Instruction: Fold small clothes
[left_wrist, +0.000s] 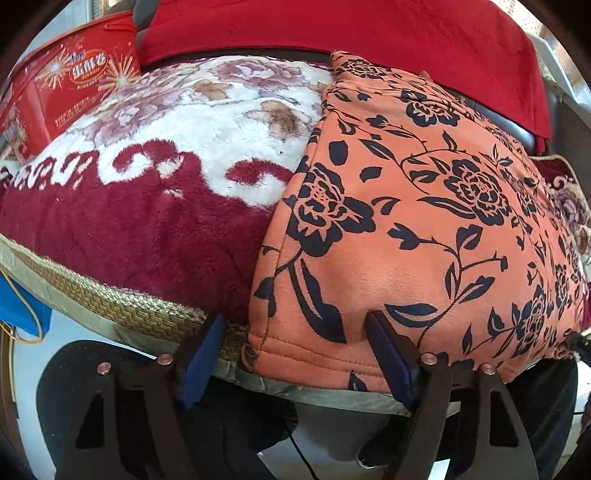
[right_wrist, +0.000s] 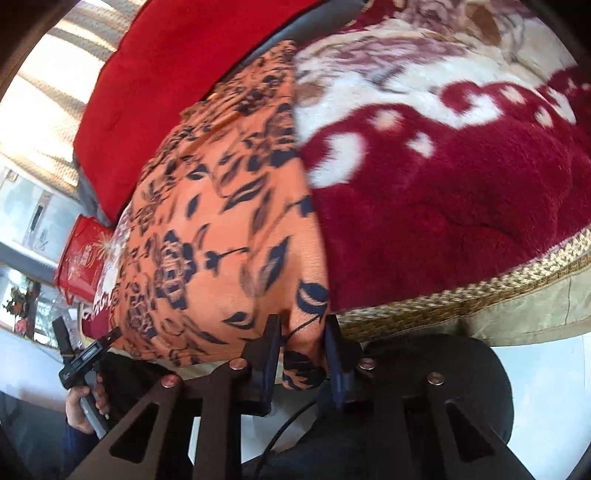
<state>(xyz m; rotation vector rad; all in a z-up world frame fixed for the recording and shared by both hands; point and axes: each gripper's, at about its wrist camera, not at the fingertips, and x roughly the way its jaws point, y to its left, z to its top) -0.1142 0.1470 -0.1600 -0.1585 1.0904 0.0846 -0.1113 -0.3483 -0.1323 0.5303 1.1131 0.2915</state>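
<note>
An orange garment with a dark flower print (left_wrist: 424, 206) lies flat on a plush red-and-white blanket (left_wrist: 147, 184). My left gripper (left_wrist: 295, 325) is open, its fingers wide apart at the garment's near left hem corner, which lies between them. In the right wrist view the same garment (right_wrist: 221, 236) fills the left half. My right gripper (right_wrist: 301, 325) is partly closed, its fingers on either side of the garment's near corner; the cloth sits in the gap. The left gripper (right_wrist: 85, 350) shows small at the far left, held by a hand.
A red printed box (left_wrist: 62, 88) stands at the blanket's far left. A red cushion (left_wrist: 351, 33) lies behind the garment. The blanket has a woven gold edge (left_wrist: 122, 306) near me; white floor and a dark round stool base (right_wrist: 443, 387) are below.
</note>
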